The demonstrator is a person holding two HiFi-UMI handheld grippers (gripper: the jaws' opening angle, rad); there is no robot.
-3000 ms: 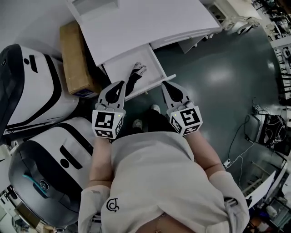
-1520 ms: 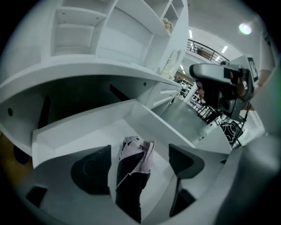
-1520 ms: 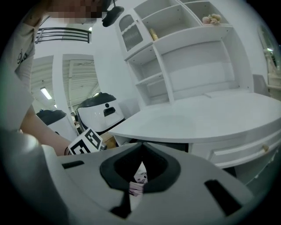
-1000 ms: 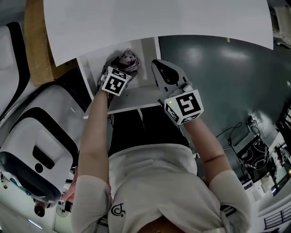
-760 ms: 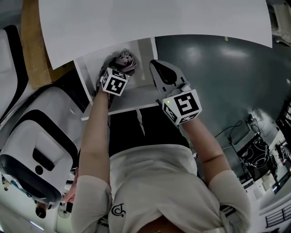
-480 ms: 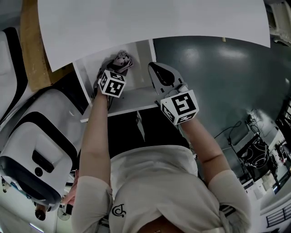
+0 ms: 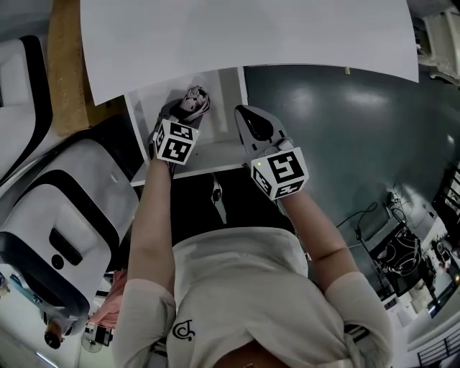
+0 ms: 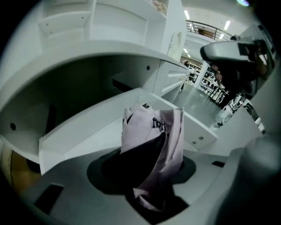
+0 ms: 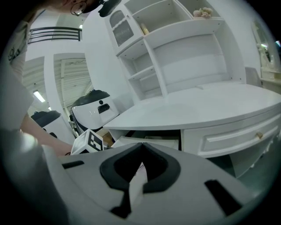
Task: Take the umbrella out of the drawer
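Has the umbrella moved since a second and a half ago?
Yes. The umbrella has come up off the floor of the drawer, and its end now crosses the drawer's side wall. The fingers of the left gripper have just been closing on it.

- Between the jaws of the left gripper, which have just been closing on it, the fabric of the umbrella covers the pads.
- Ahead of both grippers, the desk top hides the back of the drawer.
- High above the right gripper, a shelf object is too small to tell.
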